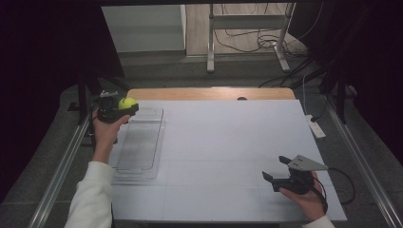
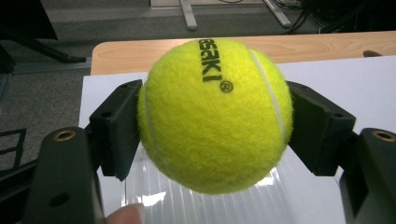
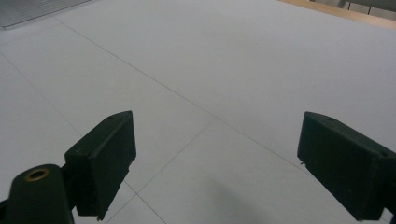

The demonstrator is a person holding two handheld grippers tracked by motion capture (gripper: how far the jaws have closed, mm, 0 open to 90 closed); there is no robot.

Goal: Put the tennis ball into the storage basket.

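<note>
A white sheet (image 1: 223, 147) is spread over the wooden table (image 1: 209, 93), whose far edge is left bare. A clear ribbed tray (image 1: 140, 142) is laid on the sheet near its left edge. The left gripper (image 1: 124, 107) is held above the tray's far end, and a yellow-green ball (image 1: 127, 103) is pinched between its jaws, clear of the tray; in the left gripper view the ball (image 2: 215, 114) is seen pressed from both sides by the black pads (image 2: 117, 128), with the tray (image 2: 205, 205) beneath it. The right gripper (image 1: 275, 168) is held low over the sheet's near right part, well apart from the tray, its jaws spread wide with nothing between them.
</note>
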